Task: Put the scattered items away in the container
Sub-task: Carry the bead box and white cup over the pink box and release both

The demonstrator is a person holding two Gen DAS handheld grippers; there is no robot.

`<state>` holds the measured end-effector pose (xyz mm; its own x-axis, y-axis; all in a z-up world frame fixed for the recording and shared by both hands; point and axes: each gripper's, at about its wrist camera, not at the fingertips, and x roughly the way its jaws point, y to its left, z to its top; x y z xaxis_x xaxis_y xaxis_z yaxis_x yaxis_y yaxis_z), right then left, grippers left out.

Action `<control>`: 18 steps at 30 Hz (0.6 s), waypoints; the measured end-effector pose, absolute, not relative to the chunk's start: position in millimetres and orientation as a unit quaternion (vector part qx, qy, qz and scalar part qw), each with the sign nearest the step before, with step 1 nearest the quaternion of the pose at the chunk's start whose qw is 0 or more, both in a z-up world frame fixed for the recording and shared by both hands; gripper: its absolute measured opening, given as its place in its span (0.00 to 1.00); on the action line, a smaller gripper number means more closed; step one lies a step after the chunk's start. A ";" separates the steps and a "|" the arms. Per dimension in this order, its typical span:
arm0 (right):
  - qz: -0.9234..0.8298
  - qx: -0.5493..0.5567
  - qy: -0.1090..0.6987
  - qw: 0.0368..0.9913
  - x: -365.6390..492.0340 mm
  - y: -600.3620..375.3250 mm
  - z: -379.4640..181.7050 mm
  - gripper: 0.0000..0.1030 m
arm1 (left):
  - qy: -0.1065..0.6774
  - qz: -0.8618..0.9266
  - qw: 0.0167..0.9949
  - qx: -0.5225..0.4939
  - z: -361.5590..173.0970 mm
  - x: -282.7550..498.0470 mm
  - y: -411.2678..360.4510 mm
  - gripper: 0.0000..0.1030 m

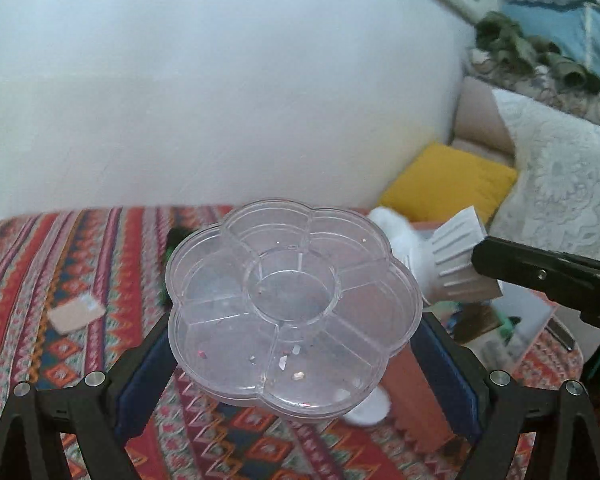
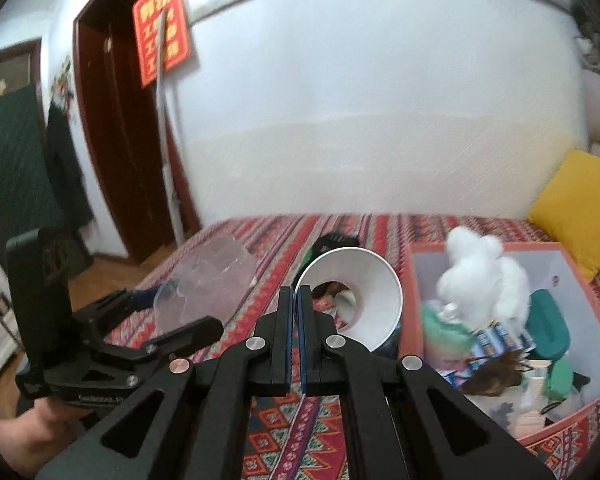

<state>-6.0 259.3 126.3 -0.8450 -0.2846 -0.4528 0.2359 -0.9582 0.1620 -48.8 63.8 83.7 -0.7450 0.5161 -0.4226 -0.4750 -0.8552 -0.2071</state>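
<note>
Right gripper (image 2: 296, 300) is clamped on the rim of a white paper cup (image 2: 356, 296), held above the patterned bedcover (image 2: 292, 440) just beside the orange container (image 2: 410, 280). Judged light, thin-walled and easily crushed; the rim pinch suits it. Left gripper (image 1: 296, 340) holds a clear flower-shaped compartment tray (image 1: 296, 304) by opposite edges; judged rigid, slick, brittle plastic. White stuffed toy (image 2: 480, 276) lies inside the container.
</note>
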 end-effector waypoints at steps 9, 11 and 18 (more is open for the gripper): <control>-0.981 0.164 -0.093 0.048 38.3 334.4 165.6 0.01 | -0.018 0.918 0.334 -0.213 124.4 -45.9 155.8 0.91; -0.983 0.149 -0.105 0.018 45.4 356.4 170.1 0.01 | -0.012 0.912 0.351 -0.210 129.5 -48.8 182.4 0.91; -0.976 0.144 -0.149 -0.068 48.2 431.9 162.5 0.02 | 0.038 0.884 0.399 -0.239 111.5 -62.1 294.1 0.91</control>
